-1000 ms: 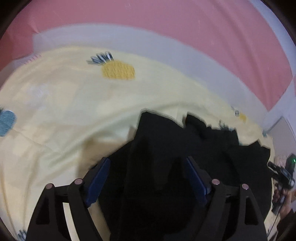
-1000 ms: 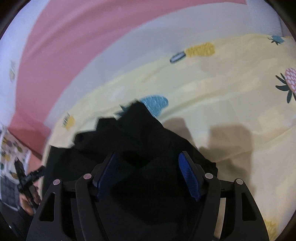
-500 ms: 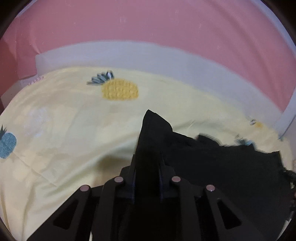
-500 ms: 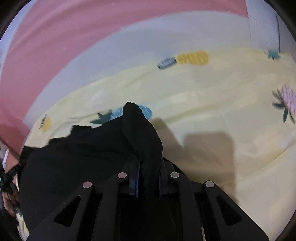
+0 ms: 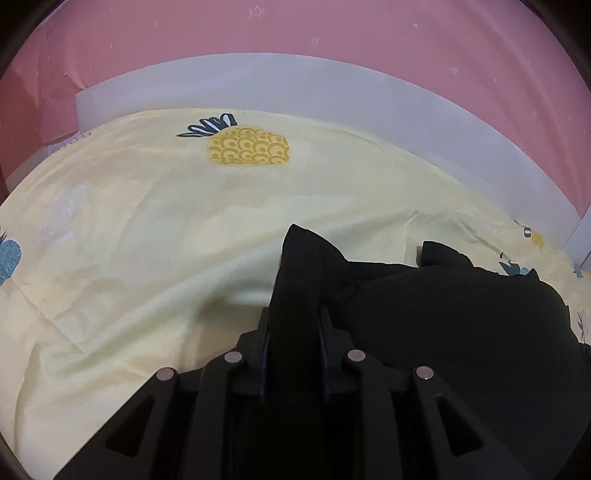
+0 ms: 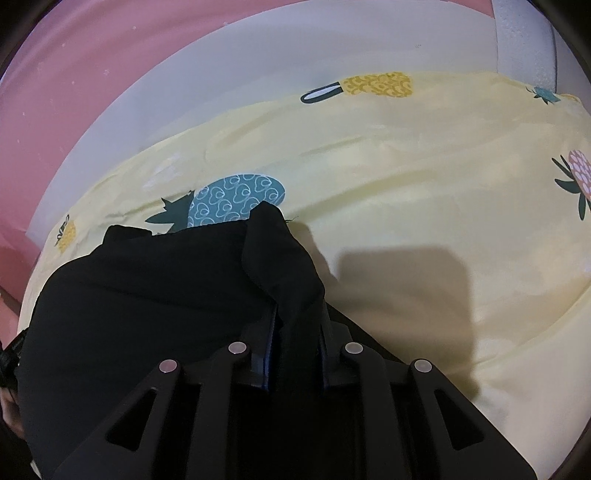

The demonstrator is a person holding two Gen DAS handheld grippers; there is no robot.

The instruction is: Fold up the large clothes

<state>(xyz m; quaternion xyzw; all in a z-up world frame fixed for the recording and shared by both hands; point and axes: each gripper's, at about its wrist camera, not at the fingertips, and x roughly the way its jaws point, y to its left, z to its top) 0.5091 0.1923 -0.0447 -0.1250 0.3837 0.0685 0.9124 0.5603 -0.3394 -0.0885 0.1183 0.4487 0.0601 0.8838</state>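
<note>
A black garment (image 5: 461, 306) lies bunched on a pale yellow sheet with pineapple prints (image 5: 147, 240). My left gripper (image 5: 293, 317) is shut on a fold of the black garment, and a corner of cloth sticks up between the jaws. In the right wrist view the same garment (image 6: 155, 295) spreads to the left. My right gripper (image 6: 295, 317) is shut on another fold of it, with a corner of cloth rising above the jaws. Both held edges are lifted a little off the sheet.
The sheet covers a bed (image 6: 424, 206) with a white border (image 5: 258, 81) against a pink wall (image 5: 295, 26). A white foam block (image 6: 524, 40) stands at the far right corner. A dark device (image 6: 9, 354) shows at the left edge.
Both grippers were open over the garment a second ago. They have closed on folds of it and lifted the edges slightly.
</note>
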